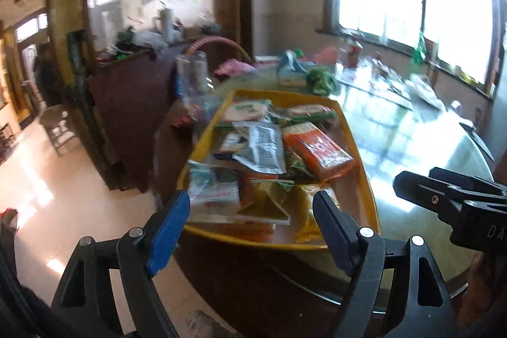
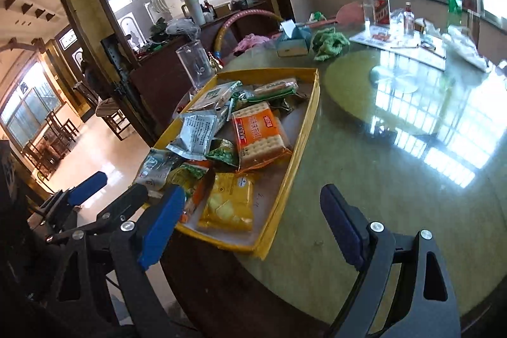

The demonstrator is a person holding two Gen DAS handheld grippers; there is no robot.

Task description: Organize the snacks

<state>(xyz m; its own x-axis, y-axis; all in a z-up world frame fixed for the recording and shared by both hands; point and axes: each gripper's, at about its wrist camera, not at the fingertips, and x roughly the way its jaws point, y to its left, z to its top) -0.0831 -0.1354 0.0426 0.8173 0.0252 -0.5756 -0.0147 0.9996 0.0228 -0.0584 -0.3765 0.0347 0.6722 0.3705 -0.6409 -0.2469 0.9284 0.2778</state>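
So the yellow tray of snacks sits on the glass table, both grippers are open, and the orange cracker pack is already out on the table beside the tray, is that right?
Not quite. The orange cracker pack is still inside the yellow tray, lying on the other snacks, as the right wrist view shows. The rest holds: the tray sits on the glass table, and the left gripper and right gripper are open.

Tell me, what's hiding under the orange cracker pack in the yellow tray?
The orange cracker pack lies on top of the pile in the yellow tray. A green packet pokes out beneath its corner. Anything deeper is covered.
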